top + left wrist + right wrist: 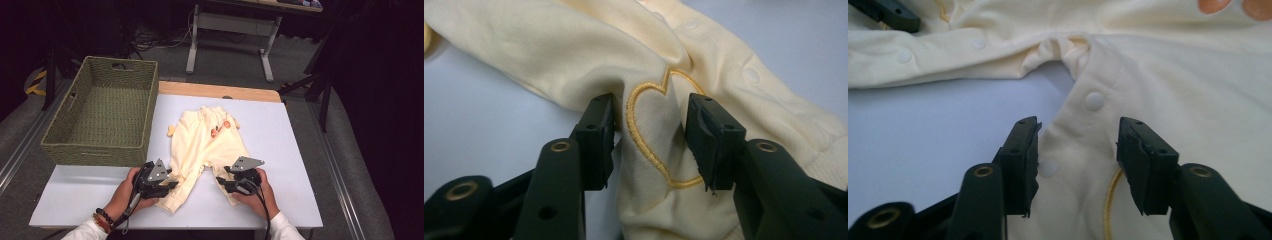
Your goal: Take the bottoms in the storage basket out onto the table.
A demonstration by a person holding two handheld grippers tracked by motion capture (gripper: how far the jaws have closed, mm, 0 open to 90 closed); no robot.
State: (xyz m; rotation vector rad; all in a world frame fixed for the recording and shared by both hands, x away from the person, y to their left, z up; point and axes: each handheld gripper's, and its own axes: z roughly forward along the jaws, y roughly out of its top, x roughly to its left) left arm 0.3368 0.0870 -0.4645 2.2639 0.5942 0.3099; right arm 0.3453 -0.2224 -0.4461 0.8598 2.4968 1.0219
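A pale yellow baby garment lies flat on the white table top, legs toward me, with an orange print on its chest. My left gripper sits at the end of the left leg. In the left gripper view its jaws stand apart around a raised fold of cloth bearing an embroidered heart, and the fold fills the gap. My right gripper is at the right leg. Its jaws are open over flat cloth just below a snap button.
A green woven basket stands at the table's back left, close to the left hand. A wooden strip runs along the far edge. Bare table lies to the right of the garment. A desk frame stands on the floor beyond.
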